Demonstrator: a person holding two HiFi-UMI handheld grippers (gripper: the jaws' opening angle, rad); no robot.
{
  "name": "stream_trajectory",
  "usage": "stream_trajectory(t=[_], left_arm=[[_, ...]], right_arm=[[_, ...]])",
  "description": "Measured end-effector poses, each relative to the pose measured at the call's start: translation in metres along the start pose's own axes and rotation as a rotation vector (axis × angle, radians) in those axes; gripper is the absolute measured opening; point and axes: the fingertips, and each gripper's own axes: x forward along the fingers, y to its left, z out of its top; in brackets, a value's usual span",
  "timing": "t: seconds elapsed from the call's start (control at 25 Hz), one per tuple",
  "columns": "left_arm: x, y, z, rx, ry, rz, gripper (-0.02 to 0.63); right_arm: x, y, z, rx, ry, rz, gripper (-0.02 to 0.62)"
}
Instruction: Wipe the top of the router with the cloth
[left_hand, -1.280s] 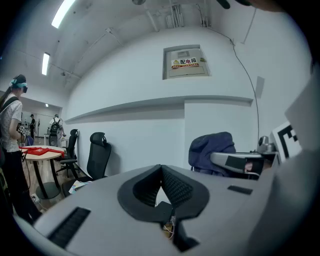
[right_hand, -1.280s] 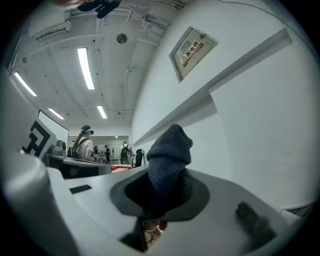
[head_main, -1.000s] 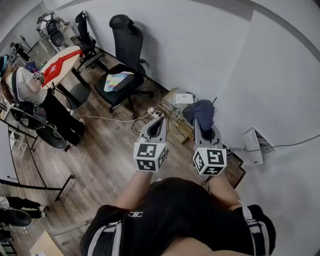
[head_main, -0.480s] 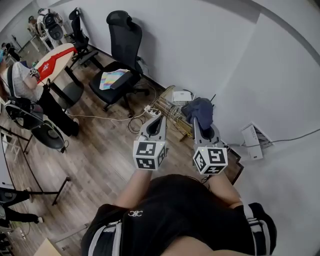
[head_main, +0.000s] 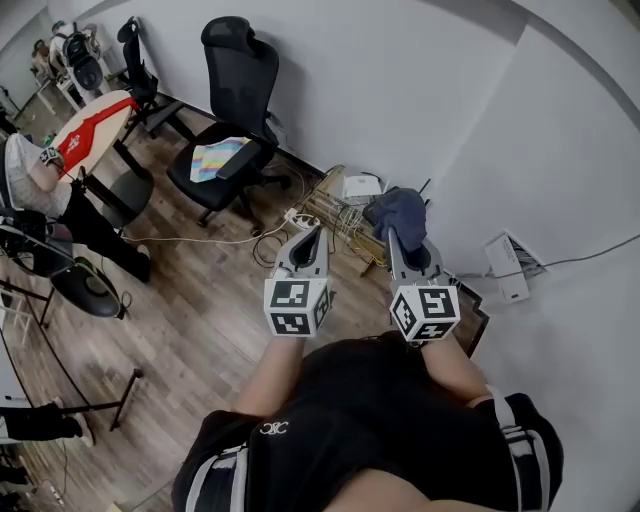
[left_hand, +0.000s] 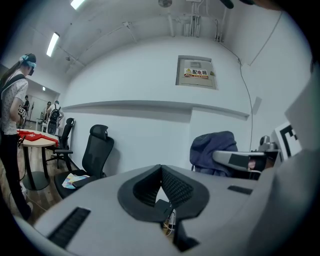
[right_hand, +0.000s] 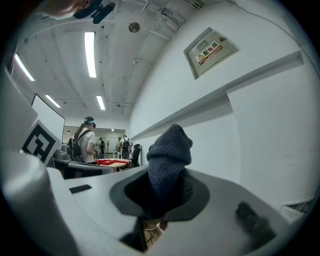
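My head view has swung slightly since a second ago. The right gripper (head_main: 393, 236) stays pinched on the cloth (head_main: 401, 212) above the floor's (head_main: 200, 300) wall edge; the left gripper (head_main: 317, 232) is pressed together, empty.

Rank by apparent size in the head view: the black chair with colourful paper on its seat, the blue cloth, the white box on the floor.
1. black chair
2. blue cloth, but it is held up nearer the camera, so its lead over the box is unsure
3. white box

Head camera looks steeply down; both claw cameras seemingly share the cloth (left_hand: 212, 150).
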Motion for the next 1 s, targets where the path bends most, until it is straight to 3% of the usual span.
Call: stream_trajectory(t=[0.48,1.0], left_arm=[[0.043,0.005,-0.008,0.018,0.032,-0.019,0.012],[0.171,0.008,0.004,0.045,0.078,0.008,0.012]], right_arm=[[0.036,-0.041,-0.017,0.012,0.018,-0.038,0.064],[0.132,-0.135,-0.016,0.112,0.004,0.021,0.063]])
